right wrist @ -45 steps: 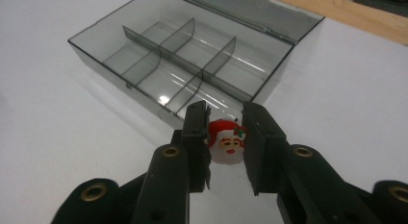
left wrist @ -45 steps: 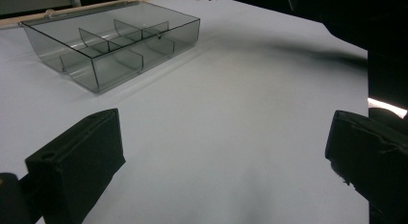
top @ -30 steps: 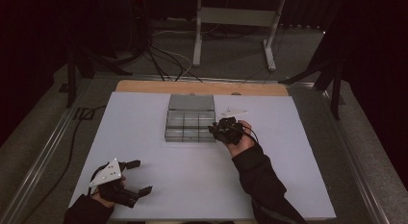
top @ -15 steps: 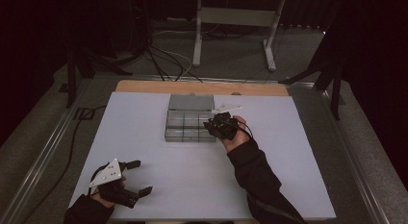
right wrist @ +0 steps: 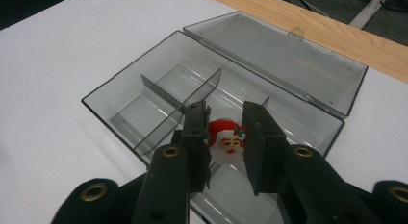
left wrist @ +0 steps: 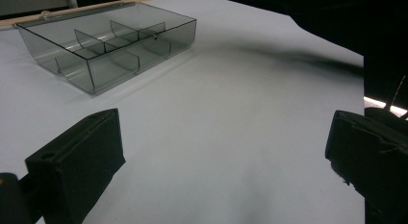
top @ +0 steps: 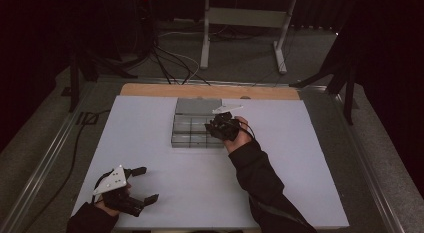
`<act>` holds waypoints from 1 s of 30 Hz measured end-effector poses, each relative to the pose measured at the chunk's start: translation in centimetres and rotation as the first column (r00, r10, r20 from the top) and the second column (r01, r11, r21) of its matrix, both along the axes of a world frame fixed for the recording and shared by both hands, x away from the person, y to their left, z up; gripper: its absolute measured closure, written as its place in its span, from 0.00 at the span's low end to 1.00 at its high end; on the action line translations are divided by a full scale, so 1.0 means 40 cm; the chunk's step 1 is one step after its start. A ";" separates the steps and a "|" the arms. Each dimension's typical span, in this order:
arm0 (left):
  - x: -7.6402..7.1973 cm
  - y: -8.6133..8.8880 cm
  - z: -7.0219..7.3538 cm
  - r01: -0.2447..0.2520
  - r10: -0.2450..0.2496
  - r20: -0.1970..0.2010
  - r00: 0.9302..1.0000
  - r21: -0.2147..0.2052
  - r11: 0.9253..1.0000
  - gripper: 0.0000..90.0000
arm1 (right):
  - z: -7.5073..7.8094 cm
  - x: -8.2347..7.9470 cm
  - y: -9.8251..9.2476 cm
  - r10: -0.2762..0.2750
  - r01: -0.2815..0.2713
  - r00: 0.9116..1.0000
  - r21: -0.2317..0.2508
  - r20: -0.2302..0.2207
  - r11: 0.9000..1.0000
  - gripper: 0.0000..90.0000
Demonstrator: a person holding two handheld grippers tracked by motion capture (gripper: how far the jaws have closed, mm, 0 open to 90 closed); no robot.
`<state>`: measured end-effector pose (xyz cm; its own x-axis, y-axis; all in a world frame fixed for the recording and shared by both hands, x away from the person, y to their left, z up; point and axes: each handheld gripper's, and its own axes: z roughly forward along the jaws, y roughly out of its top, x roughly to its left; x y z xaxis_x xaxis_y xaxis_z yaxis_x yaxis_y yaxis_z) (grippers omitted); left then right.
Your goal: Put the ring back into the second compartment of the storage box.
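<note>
A clear grey compartment box (top: 192,127) lies at the middle back of the white table, its lid (top: 198,106) folded open behind it. My right gripper (top: 217,127) hovers over the box's right end. In the right gripper view its jaws (right wrist: 225,130) are shut on a small red and white Santa figure (right wrist: 227,143), held above a compartment of the box (right wrist: 159,96) with the lid (right wrist: 284,60) beyond. My left gripper (top: 146,183) rests near the table's front left corner, open. Nothing lies between its fingers (left wrist: 226,152), and the box (left wrist: 110,46) sits far ahead of it.
A wooden strip (top: 210,91) runs along the table's back edge. Metal rails (top: 47,163) flank the table on both sides. Cables (top: 170,63) and a stand's legs (top: 240,43) are on the floor behind. The right forearm's dark sleeve (top: 260,183) crosses the table's front right.
My right gripper has shifted a little to the left and back, over the box's right end, still holding the Santa figure. The left gripper has stayed where it was.
</note>
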<state>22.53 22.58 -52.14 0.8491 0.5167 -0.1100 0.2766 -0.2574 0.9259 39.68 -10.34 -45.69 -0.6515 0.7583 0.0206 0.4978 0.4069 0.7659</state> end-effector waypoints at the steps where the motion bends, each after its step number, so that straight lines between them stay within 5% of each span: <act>1: 0.000 0.000 0.000 -0.001 0.001 -0.001 1.000 -0.001 1.000 0.00 | 0.000 0.003 0.003 -0.001 0.001 1.000 -0.001 -0.002 1.000 0.80; 30: 0.000 0.001 0.000 0.000 0.000 0.000 1.000 -0.004 1.000 0.00 | -0.057 0.093 0.082 -0.003 0.003 0.997 0.004 -0.071 1.000 0.80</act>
<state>22.52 22.61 -52.14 0.8490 0.5163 -0.1123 0.2769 -0.2539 0.9268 43.39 -7.07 -47.97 -0.6461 0.7600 0.0696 0.5521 0.4025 0.7302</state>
